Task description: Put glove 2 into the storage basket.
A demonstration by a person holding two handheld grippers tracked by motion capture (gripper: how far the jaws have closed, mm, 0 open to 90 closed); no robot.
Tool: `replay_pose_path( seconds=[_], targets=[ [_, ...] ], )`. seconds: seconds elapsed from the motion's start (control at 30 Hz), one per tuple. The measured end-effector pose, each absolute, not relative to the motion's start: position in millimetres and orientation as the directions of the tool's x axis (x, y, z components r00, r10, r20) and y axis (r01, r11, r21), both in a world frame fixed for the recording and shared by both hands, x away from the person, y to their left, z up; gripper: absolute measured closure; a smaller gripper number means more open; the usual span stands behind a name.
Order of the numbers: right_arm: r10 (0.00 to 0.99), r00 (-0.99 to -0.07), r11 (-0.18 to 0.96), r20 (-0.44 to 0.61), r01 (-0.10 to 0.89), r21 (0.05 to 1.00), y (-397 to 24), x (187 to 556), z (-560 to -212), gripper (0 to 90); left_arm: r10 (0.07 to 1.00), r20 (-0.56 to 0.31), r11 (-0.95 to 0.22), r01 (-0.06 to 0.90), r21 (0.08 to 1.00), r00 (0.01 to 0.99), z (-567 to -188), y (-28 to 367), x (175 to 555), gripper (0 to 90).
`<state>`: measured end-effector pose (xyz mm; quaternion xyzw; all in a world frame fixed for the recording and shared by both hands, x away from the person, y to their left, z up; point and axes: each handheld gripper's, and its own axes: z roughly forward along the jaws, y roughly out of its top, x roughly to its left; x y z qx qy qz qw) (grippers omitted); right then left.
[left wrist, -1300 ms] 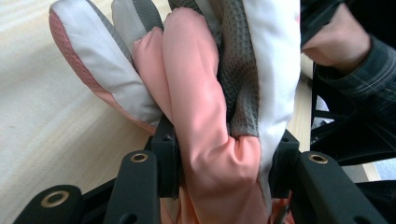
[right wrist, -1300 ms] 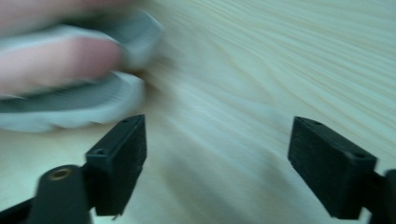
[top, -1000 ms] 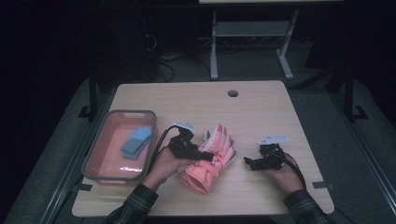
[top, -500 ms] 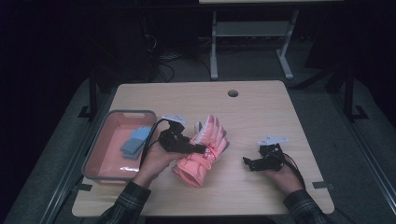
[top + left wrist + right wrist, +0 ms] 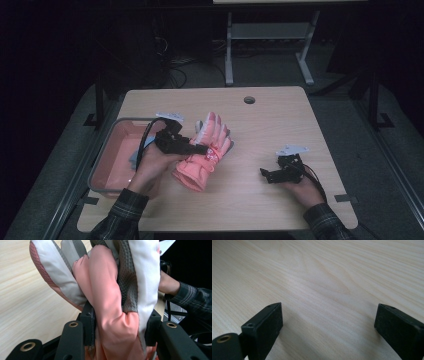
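Glove [image 5: 204, 152] lifted toward tray [image 5: 107, 160] rim, left jaws clamping it, right jaws wide, empty.

Padded coral-pink glove [image 5: 205, 152], grey-white palm panels, lifted clear of the table at left-centre, fingers pointing far, cuff nearest.

The high view is dim and underexposed: the surroundings are lost in near black, and only the table [image 5: 280, 125] is evenly lit from above. Grain and softness are noted throughout it, and small details are poorly resolved. The left gripper view is bright; the glove [image 5: 110, 302] is rendered slightly soft at close range, with its white panels nearly washed out. In the right gripper view, soft shadows are cast on the wood beside the jaws, and the far grain is blurred.
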<state>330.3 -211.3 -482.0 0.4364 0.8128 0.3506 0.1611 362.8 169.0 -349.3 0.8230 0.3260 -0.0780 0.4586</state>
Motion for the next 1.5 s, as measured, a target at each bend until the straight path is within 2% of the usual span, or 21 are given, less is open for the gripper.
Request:
replay_pose_path(
  seconds=[0.97, 1.5],
  targets=[
    [0.823, -0.566, 0.372, 0.045, 0.597, 0.711, -211.2, 330.3, -482.1, 7.5, 0.613, -0.384, -0.282, 0.645, 0.71, 0.691, -321.5, 267.3, 358.7, 55.3],
    [0.823, -0.566, 0.372, 0.045, 0.597, 0.711, -211.2, 330.3, -482.1, 7.5, 0.718, -0.368, -0.199, 0.681, 0.705, 0.591, -330.4, 326.0, 361.7, 55.3]
  ],
)
